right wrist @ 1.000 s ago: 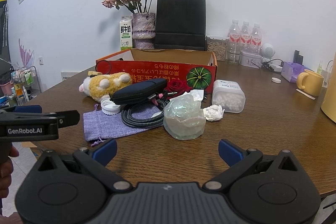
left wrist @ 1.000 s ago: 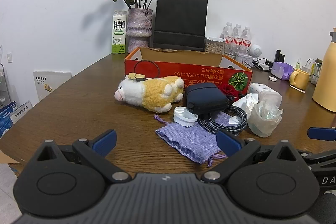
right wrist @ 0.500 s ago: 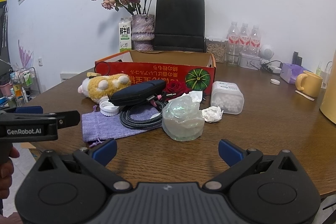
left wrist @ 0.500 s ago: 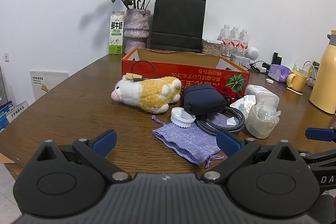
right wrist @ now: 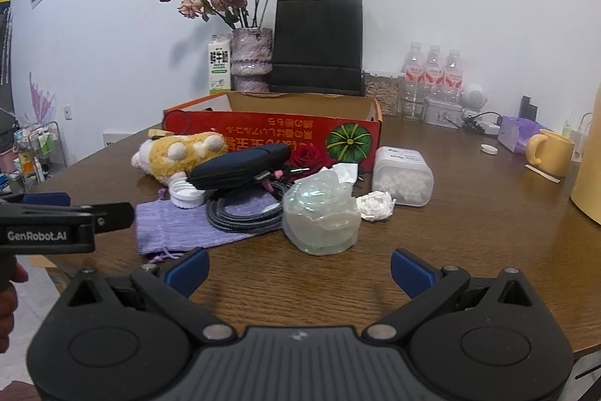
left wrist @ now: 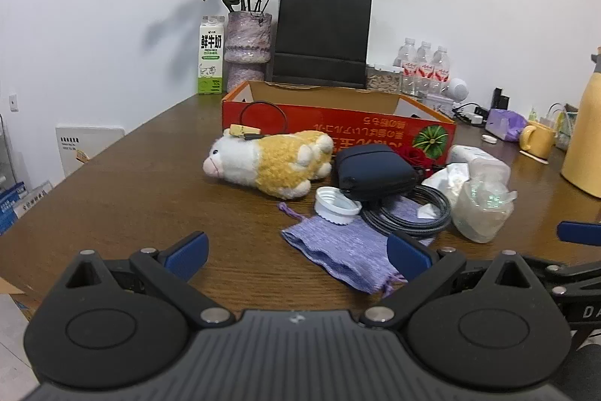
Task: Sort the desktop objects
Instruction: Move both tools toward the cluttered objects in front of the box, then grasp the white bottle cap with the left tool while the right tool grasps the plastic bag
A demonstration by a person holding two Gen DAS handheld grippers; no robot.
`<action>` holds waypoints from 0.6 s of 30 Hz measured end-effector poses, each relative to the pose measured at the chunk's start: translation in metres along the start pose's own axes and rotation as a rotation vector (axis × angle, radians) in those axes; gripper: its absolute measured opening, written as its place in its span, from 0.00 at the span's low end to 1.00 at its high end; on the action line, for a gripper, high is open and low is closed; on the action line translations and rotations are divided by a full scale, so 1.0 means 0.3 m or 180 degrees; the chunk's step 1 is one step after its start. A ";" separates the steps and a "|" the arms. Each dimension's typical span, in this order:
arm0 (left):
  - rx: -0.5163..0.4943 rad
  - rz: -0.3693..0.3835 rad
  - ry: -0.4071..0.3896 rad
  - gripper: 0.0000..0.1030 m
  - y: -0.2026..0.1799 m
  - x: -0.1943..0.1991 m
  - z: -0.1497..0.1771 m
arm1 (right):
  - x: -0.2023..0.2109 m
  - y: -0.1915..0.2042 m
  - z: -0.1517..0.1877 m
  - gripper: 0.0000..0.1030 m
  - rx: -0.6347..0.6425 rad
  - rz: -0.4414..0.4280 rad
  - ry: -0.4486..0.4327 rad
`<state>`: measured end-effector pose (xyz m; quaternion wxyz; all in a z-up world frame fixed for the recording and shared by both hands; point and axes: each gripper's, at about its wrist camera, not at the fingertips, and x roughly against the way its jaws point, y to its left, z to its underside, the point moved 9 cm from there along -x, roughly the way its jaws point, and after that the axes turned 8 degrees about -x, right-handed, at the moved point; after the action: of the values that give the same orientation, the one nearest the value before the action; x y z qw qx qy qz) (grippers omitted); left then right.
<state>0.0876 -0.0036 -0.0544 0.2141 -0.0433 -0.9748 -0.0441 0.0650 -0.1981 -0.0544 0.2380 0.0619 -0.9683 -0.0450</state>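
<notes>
A pile of loose items lies on the brown table in front of an open red cardboard box [left wrist: 338, 123] [right wrist: 274, 128]. It holds a yellow-and-white plush toy [left wrist: 270, 160] [right wrist: 180, 153], a dark blue pouch [left wrist: 372, 171] [right wrist: 240, 166], a white lid [left wrist: 336, 205] [right wrist: 186, 196], a purple cloth bag [left wrist: 345, 250] [right wrist: 176, 224], a coiled grey cable [left wrist: 413, 213] [right wrist: 244, 213], a clear crumpled plastic cup [left wrist: 482, 209] [right wrist: 321, 213], a red rose [right wrist: 308, 156] and a clear tub of white balls [right wrist: 402, 175]. My left gripper [left wrist: 296, 252] and right gripper [right wrist: 298, 267] hover open near the table's front edge, both empty.
At the back stand a vase of dried roses [left wrist: 248, 51], a milk carton [left wrist: 211, 55], a black paper bag [left wrist: 321, 40] and water bottles [right wrist: 432, 74]. A yellow mug [right wrist: 550, 153] and a yellow jug [left wrist: 586, 134] sit at the right. A crumpled tissue [right wrist: 375, 205] lies beside the tub.
Both grippers have drifted back slightly from the pile and stay open. Nothing on the table has moved.
</notes>
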 end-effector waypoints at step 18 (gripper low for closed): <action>-0.0476 0.0065 0.0105 0.81 -0.061 -0.184 -0.072 | -0.164 -0.054 -0.050 0.99 0.0105 0.0118 -0.0067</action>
<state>0.1447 -0.0277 -0.0592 0.2268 -0.0684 -0.9647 -0.1154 0.1169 -0.2081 -0.0655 0.2274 0.0473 -0.9723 -0.0252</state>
